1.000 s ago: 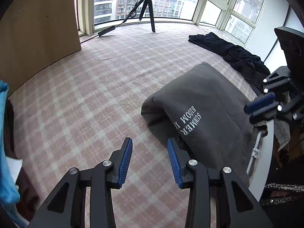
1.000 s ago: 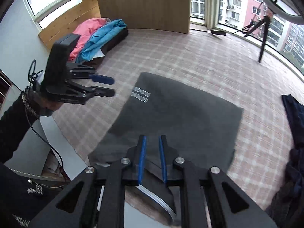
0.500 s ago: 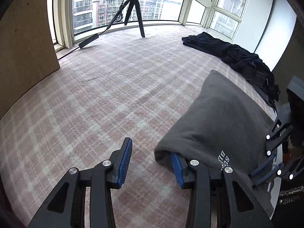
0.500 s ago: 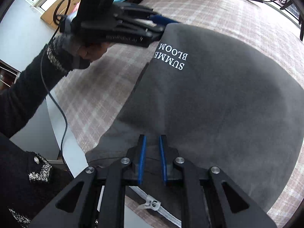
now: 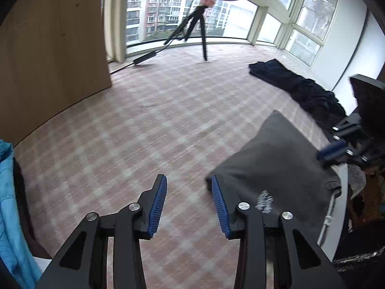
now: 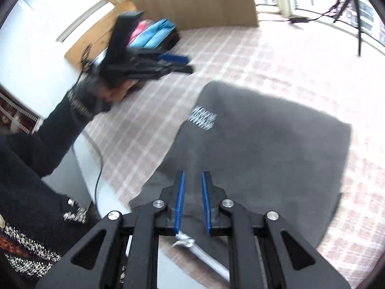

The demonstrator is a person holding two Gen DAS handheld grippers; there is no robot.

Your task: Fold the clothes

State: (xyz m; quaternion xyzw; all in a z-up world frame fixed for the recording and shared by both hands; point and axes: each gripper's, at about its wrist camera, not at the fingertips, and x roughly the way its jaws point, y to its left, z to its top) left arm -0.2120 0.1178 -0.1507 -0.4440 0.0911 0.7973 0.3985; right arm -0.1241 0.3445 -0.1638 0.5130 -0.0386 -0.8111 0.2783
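Observation:
A dark grey garment point(image 6: 264, 144) with white lettering point(image 6: 202, 120) lies folded flat on the pink checked surface; it also shows in the left wrist view point(image 5: 276, 168) at the right. My left gripper point(image 5: 189, 192) is open and empty, just left of the garment's near corner. It shows blurred in the right wrist view point(image 6: 168, 65), above the surface left of the garment. My right gripper point(image 6: 192, 192) hovers over the garment's near edge, its jaws a narrow gap apart with nothing between them. It shows in the left wrist view point(image 5: 336, 151) at the garment's right edge.
A dark navy garment point(image 5: 300, 89) lies at the far right. Blue and pink clothes point(image 6: 154, 33) are stacked at the left by a wooden panel point(image 5: 48, 60). A tripod point(image 5: 192, 26) and cable stand by the windows. A white drawstring point(image 6: 204, 252) hangs near the front edge.
My left gripper has let go of the garment's folded edge and pulled back to the left, open. The garment now lies flatter. My right gripper has lifted slightly off the near edge.

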